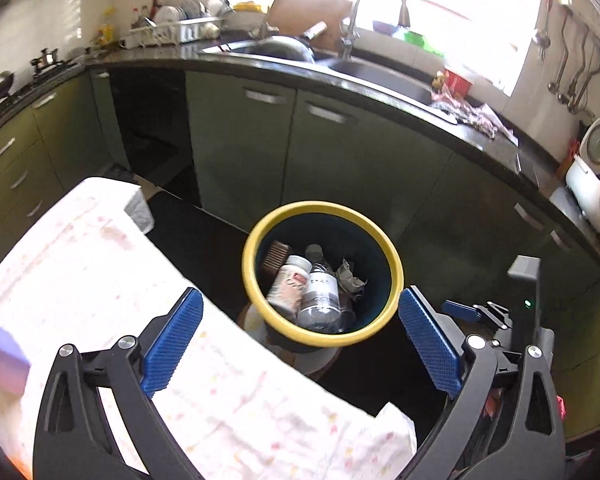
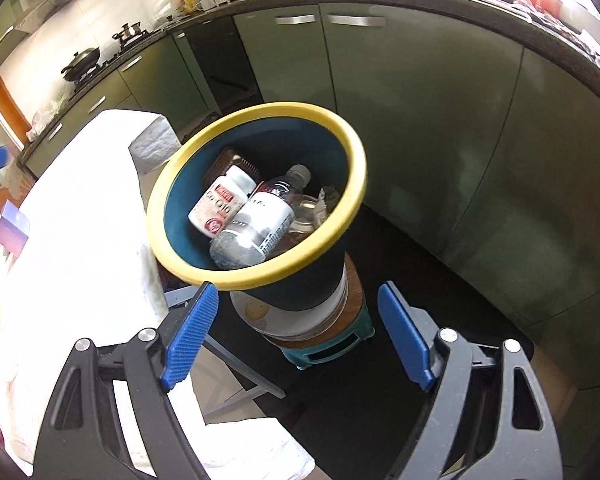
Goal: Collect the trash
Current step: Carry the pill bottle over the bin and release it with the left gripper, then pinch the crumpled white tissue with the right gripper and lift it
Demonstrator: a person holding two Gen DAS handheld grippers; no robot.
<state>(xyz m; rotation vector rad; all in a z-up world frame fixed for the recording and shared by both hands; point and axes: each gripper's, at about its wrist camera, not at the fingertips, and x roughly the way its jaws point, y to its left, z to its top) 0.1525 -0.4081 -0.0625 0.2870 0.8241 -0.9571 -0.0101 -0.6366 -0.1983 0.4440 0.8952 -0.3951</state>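
A dark blue bin with a yellow rim [image 1: 320, 205] [image 2: 260, 110] stands raised on a white tub and a small green stool [image 2: 328, 340], beside the cloth-covered table [image 1: 100, 280]. Inside lie a clear plastic bottle [image 2: 260, 224], a white pill bottle [image 2: 220, 206], a brown container [image 2: 230, 162] and a crumpled wrapper [image 1: 350, 276]. My left gripper [image 1: 300, 296] hovers over the table edge facing the bin, open, nothing between its fingers. My right gripper [image 2: 298, 286] is just short of the bin, open and empty as well.
A purple box [image 1: 0, 356] sits on the table at the left. Green cabinets [image 1: 240, 140] and a dark counter with a sink [image 1: 380, 72] curve behind the bin. Red packaging and wrappers [image 1: 456, 80] lie on the counter, with a rice cooker [image 1: 592, 192] at the right.
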